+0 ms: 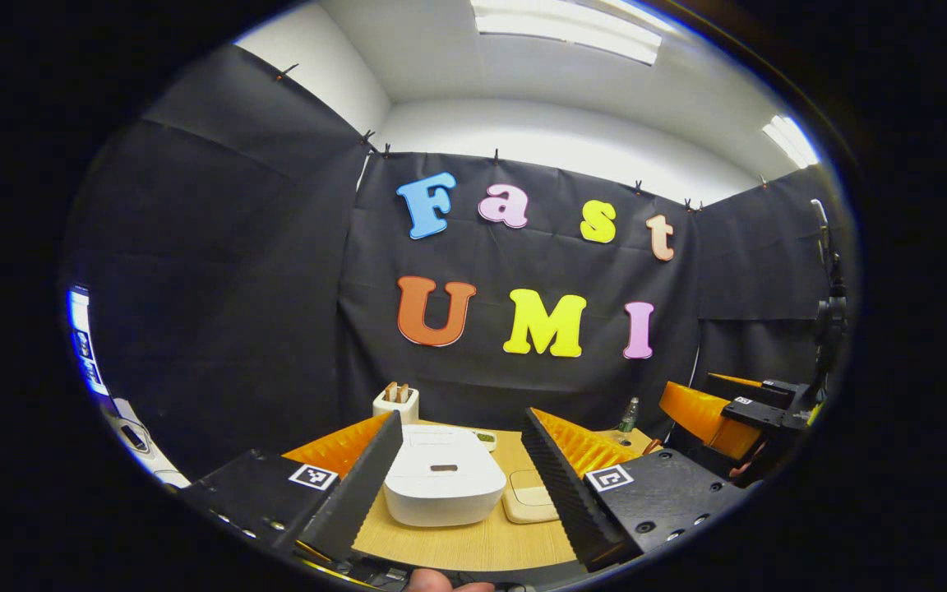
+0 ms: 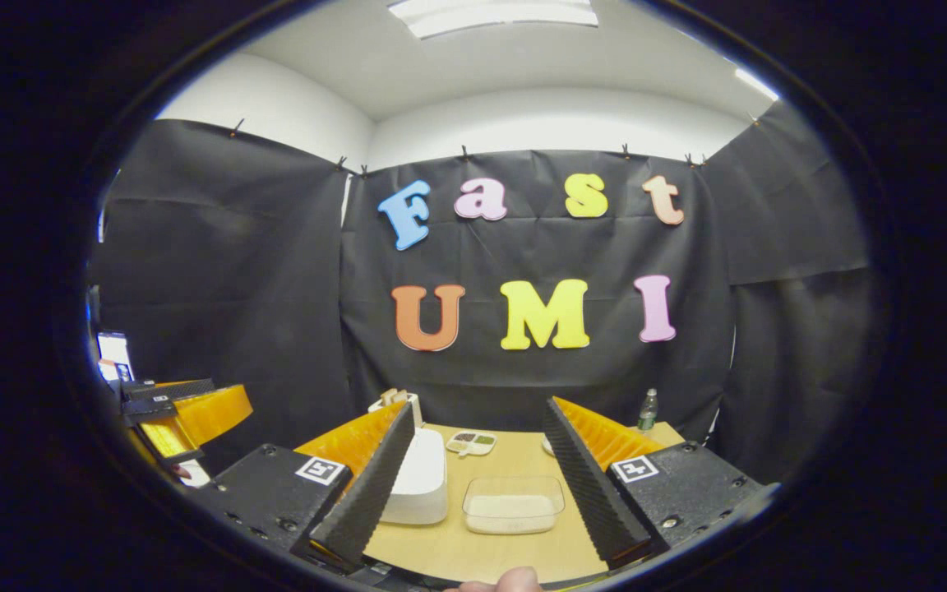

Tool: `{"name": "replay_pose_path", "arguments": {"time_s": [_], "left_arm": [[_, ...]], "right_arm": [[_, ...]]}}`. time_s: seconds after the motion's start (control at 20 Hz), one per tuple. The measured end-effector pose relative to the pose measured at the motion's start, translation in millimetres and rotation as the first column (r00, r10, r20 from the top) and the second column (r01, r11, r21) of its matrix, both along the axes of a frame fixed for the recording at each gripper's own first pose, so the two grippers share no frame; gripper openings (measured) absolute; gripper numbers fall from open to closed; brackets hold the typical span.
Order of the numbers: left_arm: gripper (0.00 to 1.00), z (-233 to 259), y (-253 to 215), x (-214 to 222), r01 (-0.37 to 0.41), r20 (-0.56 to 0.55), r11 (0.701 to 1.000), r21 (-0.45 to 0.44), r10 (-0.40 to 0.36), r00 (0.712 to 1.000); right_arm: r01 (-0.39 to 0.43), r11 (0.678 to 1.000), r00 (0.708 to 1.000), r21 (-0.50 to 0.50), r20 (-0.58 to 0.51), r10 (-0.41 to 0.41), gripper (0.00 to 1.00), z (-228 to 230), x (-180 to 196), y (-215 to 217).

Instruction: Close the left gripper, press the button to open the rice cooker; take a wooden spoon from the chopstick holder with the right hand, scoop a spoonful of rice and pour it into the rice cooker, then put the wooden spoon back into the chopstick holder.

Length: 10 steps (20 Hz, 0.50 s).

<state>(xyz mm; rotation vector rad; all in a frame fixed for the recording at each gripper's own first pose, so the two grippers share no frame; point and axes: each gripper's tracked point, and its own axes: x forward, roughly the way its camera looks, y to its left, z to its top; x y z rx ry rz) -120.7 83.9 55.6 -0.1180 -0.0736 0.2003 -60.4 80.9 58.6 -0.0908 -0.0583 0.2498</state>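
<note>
Right up close in the left gripper view, the left gripper point(image 1: 461, 460) has its fingers spread wide apart with nothing between them, hanging over the wooden table point(image 1: 473, 547) with the white rice cooker point(image 1: 443, 487) sitting lid-down just past them and the white chopstick holder point(image 1: 395, 403) with wooden handles poking out behind it. Same deal in the right gripper view: the right gripper point(image 2: 482, 464) is wide apart and empty, aimed at the clear tub of rice point(image 2: 513, 503) beside the cooker. There's also a small divided dish point(image 2: 471, 443) and a bottle point(image 2: 647, 409) toward the back.
</note>
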Motion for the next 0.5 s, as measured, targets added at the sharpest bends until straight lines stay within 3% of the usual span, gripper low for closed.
{"name": "replay_pose_path", "arguments": {"time_s": [0.5], "left_arm": [[0.94, -2, -6, -16, 0.047, -0.009, 0.998, 0.031, -0.047, 0.999]], "right_arm": [[0.001, 1.0, 1.0, -0.015, 0.018, 0.0, 0.99, -2, -27, 13]]}}
